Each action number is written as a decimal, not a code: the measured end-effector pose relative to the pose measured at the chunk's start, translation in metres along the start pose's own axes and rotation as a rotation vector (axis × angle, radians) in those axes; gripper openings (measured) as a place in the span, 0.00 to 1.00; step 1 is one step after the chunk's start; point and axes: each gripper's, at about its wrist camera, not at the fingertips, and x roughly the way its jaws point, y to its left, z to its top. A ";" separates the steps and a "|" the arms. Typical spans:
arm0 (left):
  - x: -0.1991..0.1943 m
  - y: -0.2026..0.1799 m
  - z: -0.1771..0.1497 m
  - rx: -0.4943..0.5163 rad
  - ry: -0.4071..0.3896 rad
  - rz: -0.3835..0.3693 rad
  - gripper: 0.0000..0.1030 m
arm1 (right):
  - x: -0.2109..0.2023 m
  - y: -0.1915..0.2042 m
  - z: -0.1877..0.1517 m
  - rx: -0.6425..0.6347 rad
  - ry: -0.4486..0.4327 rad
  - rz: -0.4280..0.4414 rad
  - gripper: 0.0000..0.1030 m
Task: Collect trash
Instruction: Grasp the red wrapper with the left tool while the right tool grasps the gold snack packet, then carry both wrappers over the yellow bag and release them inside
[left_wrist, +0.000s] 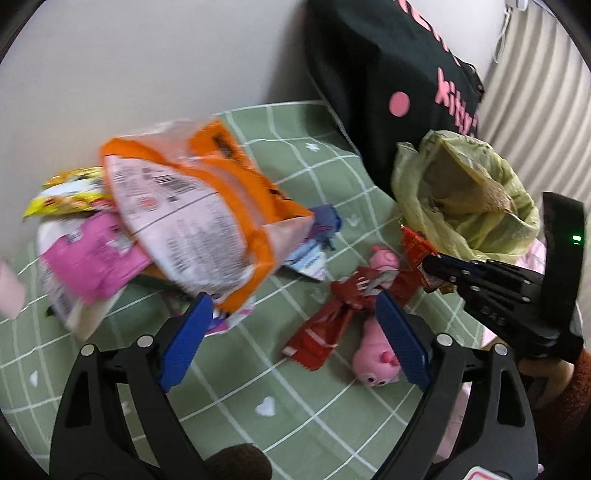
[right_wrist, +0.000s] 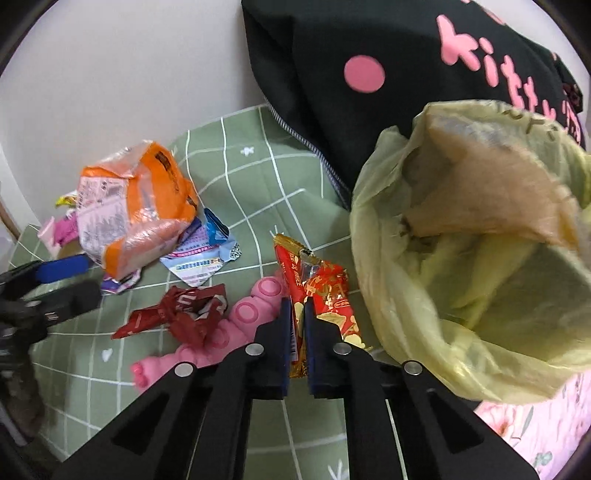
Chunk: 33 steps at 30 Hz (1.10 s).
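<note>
My right gripper (right_wrist: 296, 317) is shut on a red and gold snack wrapper (right_wrist: 325, 291), held just left of the open yellow-green trash bag (right_wrist: 480, 266); it also shows in the left wrist view (left_wrist: 434, 264) by the bag (left_wrist: 461, 199). My left gripper (left_wrist: 291, 317) is open and empty above the green checked sheet (left_wrist: 258, 387). An orange and white food bag (left_wrist: 192, 206) lies just beyond its left finger. A crumpled dark red wrapper (left_wrist: 332, 317) lies between the fingers' line and a pink toy (left_wrist: 373, 362).
A pile of wrappers, pink (left_wrist: 92, 258) and yellow (left_wrist: 66, 192), lies at the left by the wall. A blue and white wrapper (right_wrist: 203, 258) lies near the orange bag (right_wrist: 136, 206). A black bag with pink lettering (right_wrist: 406, 74) stands behind the trash bag.
</note>
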 end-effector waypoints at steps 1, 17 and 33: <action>0.003 -0.002 0.002 0.003 0.007 -0.016 0.79 | -0.008 -0.002 -0.001 0.007 -0.003 -0.003 0.07; 0.060 -0.023 0.006 0.005 0.216 -0.228 0.40 | -0.102 -0.011 -0.011 0.022 -0.053 -0.107 0.07; -0.020 -0.047 0.048 0.034 -0.046 -0.070 0.24 | -0.123 -0.030 0.054 -0.075 -0.240 0.002 0.07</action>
